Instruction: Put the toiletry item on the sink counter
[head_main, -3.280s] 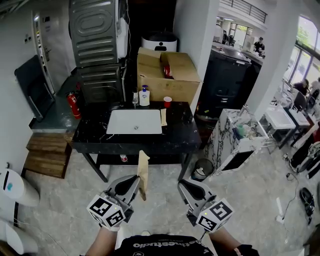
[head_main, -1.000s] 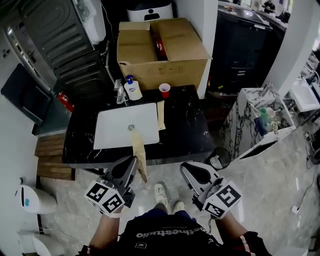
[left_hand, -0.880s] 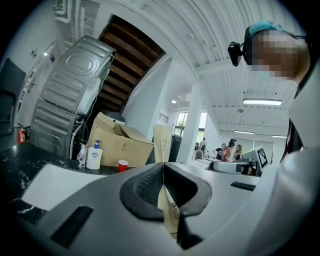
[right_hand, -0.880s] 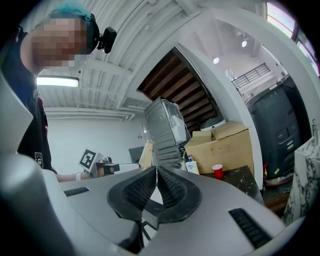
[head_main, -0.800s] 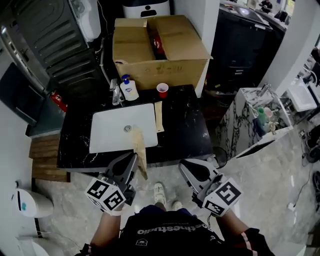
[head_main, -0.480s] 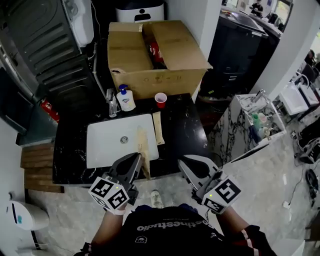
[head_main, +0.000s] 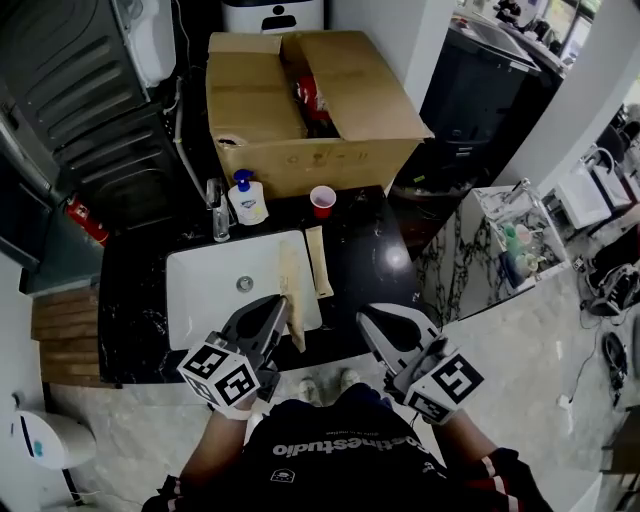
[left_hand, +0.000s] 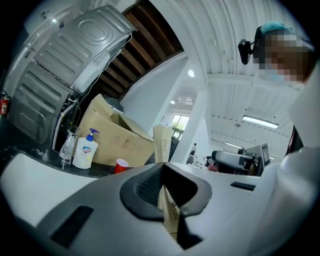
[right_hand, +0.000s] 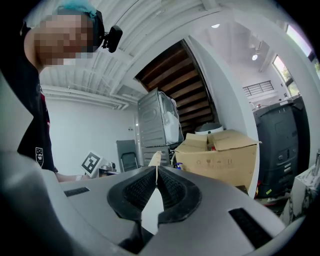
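Over the black sink counter (head_main: 372, 262), at its front edge, your left gripper (head_main: 272, 315) is level with your right gripper (head_main: 380, 322), whose jaws are closed on nothing. Left jaws clamp a long tan paper packet (head_main: 292, 300), held in the air and pointing forward across the white basin's (head_main: 210, 295) right side.

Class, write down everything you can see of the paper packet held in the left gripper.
The paper packet is a long, flat, narrow sleeve of tan, kraft-looking paper with small dark print. The left gripper is shut on its lower part, and the rest sticks out straight past the jaw tips. In the head view its far end lies over the front of the white sink basin; whether it touches the basin cannot be told.
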